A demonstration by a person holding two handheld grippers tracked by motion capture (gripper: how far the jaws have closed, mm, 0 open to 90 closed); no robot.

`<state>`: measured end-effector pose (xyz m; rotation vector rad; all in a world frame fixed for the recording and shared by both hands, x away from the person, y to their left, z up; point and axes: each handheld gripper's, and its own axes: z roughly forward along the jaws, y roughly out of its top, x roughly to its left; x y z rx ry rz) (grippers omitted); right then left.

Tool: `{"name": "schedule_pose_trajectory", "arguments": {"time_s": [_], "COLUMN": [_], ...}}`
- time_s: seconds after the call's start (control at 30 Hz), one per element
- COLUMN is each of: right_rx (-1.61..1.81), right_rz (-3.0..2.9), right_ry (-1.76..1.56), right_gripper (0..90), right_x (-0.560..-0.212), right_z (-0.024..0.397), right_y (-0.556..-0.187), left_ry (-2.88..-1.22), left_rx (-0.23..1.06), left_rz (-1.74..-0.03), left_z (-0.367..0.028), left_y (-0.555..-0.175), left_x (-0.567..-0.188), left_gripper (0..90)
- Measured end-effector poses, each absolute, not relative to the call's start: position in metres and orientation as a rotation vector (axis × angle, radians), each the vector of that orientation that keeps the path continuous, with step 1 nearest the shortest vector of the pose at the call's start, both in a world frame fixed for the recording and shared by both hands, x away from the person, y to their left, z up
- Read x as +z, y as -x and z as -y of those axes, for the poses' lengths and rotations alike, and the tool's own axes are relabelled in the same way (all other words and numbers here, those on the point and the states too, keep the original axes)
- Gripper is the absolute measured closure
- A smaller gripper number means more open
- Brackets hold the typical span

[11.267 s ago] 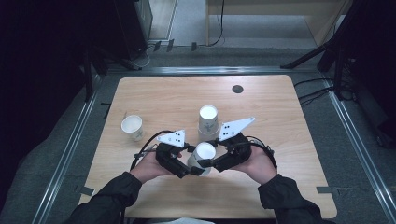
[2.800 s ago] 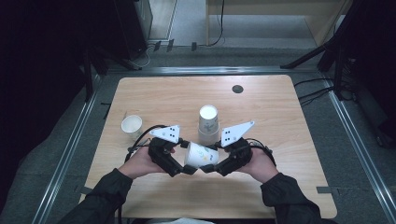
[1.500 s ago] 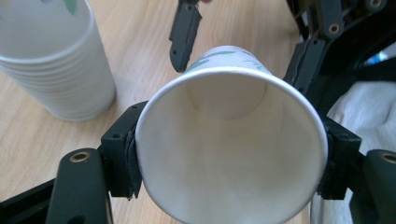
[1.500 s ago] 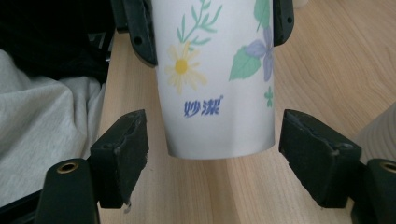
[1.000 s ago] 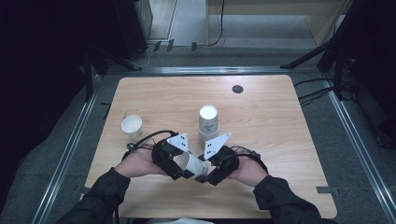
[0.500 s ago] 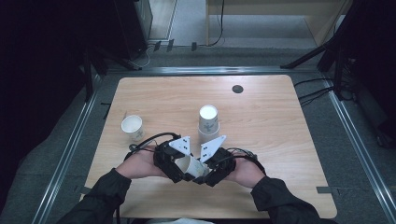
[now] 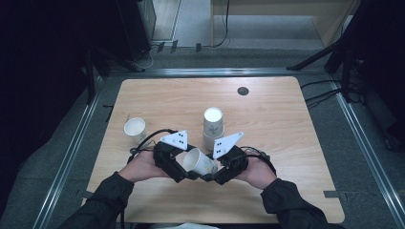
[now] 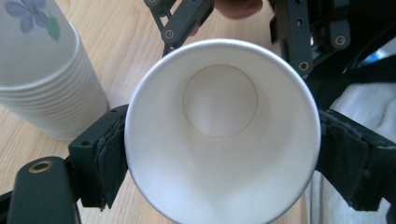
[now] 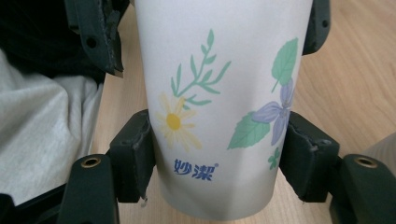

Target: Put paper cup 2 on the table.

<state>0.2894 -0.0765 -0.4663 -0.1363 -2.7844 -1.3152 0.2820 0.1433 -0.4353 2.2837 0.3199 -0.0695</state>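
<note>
Since a second ago the left gripper's (image 7: 187,168) jaws have just been opening off the rim of the white flower-printed paper cup (image 7: 199,162) held low over the table's near middle, so the handover looks nearly done: the right gripper (image 7: 216,172) clamps its base, setting down left.

Wooden table (image 7: 296,143) evenly lit from above, dark room at both sides, soft short shadows, faint sheen on the wood, high view grainy, close views sharp, paper cup (image 8: 219,130) bright white inside

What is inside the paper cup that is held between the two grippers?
Nothing: the left gripper view looks straight into the paper cup, showing bare white walls and an empty round bottom. The table beneath the cup is hidden by it.
</note>
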Motion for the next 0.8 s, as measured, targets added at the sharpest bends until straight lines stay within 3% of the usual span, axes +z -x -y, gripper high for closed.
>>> {"name": "schedule_pose_trajectory", "arguments": {"time_s": [0.57, 0.8], "right_rx": [-1.482, -1.512], "right_rz": [2.678, 2.636], "right_ry": [0.179, 0.177], "right_gripper": [34.5, 34.5], "right_x": [-0.452, -0.450], "right_z": [0.091, 0.090], "right_y": [-0.291, -0.291], "left_ry": [-2.062, -2.011], "left_rx": [-0.162, -0.143], "left_rz": [-0.371, -0.378], "left_z": [-0.155, -0.150], "left_y": [-0.286, -0.282], "left_x": [-0.432, -0.433], "left_gripper": [13.4, 14.5]}}
